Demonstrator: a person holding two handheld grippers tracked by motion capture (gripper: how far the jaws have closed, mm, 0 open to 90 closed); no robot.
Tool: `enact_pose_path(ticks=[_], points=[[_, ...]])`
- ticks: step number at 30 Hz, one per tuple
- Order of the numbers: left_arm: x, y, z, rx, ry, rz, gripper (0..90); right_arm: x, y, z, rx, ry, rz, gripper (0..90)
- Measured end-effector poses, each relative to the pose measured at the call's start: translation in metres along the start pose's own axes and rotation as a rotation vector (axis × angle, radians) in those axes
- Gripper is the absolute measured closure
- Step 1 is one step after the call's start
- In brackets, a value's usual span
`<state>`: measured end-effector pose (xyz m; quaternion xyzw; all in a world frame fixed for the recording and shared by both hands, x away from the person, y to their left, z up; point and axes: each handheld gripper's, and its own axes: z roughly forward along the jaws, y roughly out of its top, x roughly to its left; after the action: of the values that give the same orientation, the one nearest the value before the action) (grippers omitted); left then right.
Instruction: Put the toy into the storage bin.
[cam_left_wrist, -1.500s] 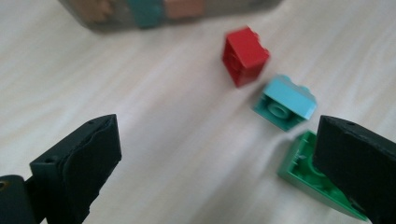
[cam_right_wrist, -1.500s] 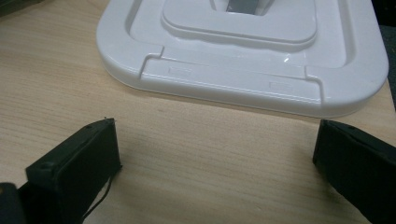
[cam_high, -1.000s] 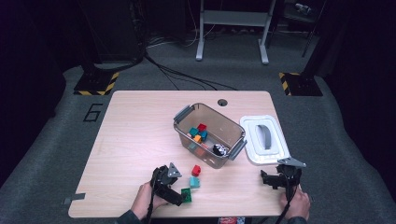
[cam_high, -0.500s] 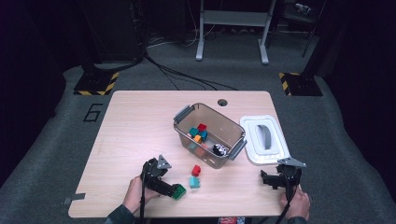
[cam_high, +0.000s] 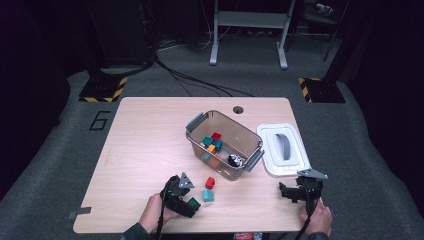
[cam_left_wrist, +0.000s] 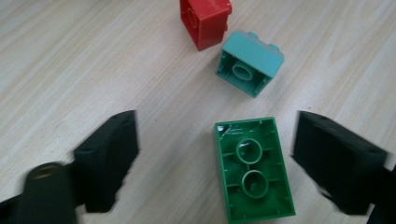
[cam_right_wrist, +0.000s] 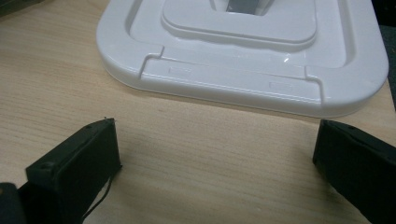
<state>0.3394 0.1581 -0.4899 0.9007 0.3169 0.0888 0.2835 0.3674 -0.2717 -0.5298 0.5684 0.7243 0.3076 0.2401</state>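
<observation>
Between left gripper (cam_left_wrist: 215, 158) jaws: green brick (cam_left_wrist: 253, 170) | jaws closing, untouched

Green brick (cam_left_wrist: 254, 170) near end cut by bottom edge; tool tips blurred.

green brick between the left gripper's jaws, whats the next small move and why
Probably finish closing. The left gripper straddles the green brick, which lies studs-down on the table; its jaws have just been closing, yet gaps remain both sides, wider on the left. So nudge it toward the brick's centre, then squeeze and lift.
</observation>
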Motion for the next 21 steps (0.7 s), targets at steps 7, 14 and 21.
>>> enact_pose_path(ticks=[7,14,21], points=[[0.000,-0.001,0.001,0.009,-0.006,0.019,43.8,0.000,0.000,0.000,0.000,0.000,0.000,0.0],[0.005,-0.003,0.001,-0.001,-0.021,0.007,58.9,0.000,0.000,0.000,0.000,0.000,0.001,0.0],[0.016,-0.006,0.000,-0.025,-0.020,-0.023,59.4,0.000,0.000,0.000,0.000,0.000,0.000,0.0]])
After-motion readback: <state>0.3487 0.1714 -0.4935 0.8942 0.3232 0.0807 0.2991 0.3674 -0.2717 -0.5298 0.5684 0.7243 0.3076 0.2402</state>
